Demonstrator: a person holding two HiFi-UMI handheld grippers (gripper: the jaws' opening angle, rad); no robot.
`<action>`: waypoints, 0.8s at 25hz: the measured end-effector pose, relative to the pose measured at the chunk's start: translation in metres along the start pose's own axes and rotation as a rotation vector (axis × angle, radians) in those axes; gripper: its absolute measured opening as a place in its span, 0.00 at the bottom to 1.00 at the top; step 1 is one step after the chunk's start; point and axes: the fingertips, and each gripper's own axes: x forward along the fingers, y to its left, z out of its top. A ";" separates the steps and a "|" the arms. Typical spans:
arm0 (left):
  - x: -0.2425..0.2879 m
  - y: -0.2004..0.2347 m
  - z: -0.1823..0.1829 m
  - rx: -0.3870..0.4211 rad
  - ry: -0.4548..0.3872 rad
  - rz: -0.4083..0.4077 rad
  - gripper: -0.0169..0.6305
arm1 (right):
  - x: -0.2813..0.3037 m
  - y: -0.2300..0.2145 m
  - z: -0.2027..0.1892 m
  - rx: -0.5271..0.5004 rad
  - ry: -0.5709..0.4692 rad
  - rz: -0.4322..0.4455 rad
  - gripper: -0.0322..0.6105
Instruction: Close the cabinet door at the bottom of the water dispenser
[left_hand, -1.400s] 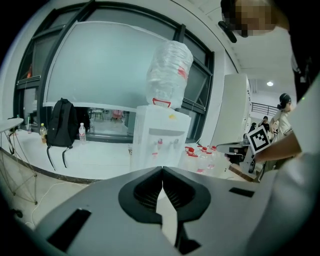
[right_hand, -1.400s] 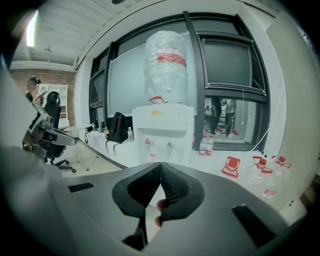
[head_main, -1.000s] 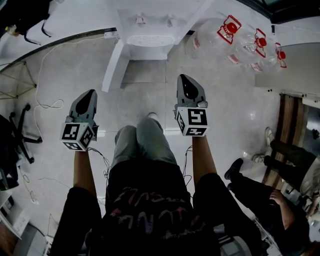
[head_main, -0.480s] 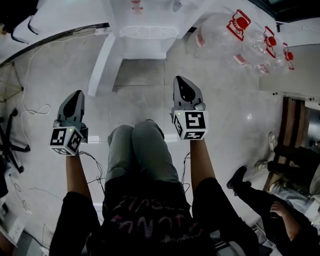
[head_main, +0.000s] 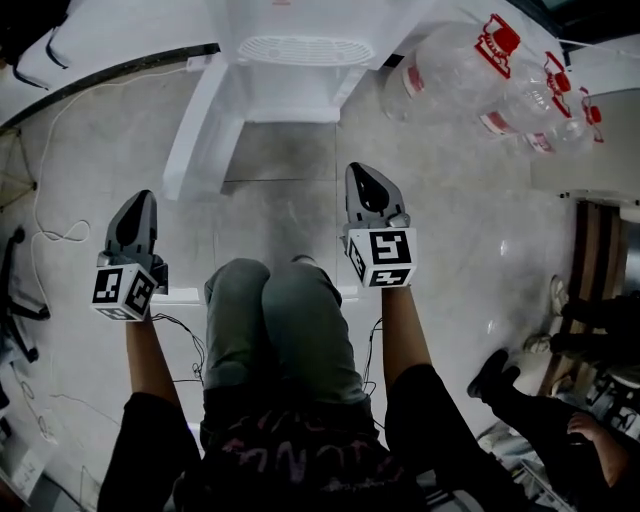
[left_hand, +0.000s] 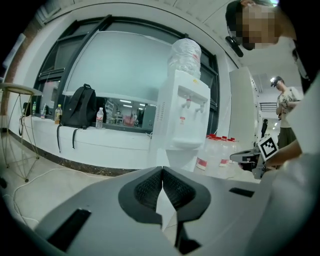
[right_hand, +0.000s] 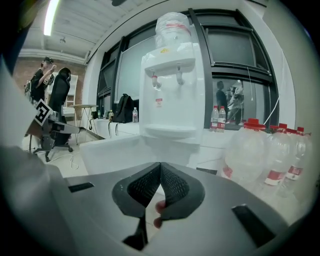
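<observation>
Water dispenser (head_main: 300, 75) top cut off by upper edge (head view).

The head view looks steeply down from above the person's knees onto the floor (head_main: 290, 190), with the water dispenser (head_main: 300, 60) and the water bottles (head_main: 480, 75) at its far edge. The left gripper view rides on the left gripper (head_main: 138, 200), low over the floor, and faces almost level toward the water dispenser from its left, some way off; the right gripper view does likewise from the right gripper (head_main: 362, 170), nearer and more head-on. All three views share the water dispenser and the water bottles, and each gripper view catches the other gripper at its side edge.
</observation>
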 end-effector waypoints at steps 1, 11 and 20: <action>0.000 0.007 -0.007 0.001 -0.001 0.008 0.05 | 0.003 0.001 -0.007 0.000 -0.002 -0.003 0.07; 0.004 0.035 -0.066 0.029 -0.027 0.007 0.05 | 0.022 0.006 -0.058 0.056 -0.030 -0.048 0.07; 0.014 0.031 -0.094 0.094 -0.011 -0.140 0.24 | 0.032 0.012 -0.094 0.029 -0.003 -0.037 0.07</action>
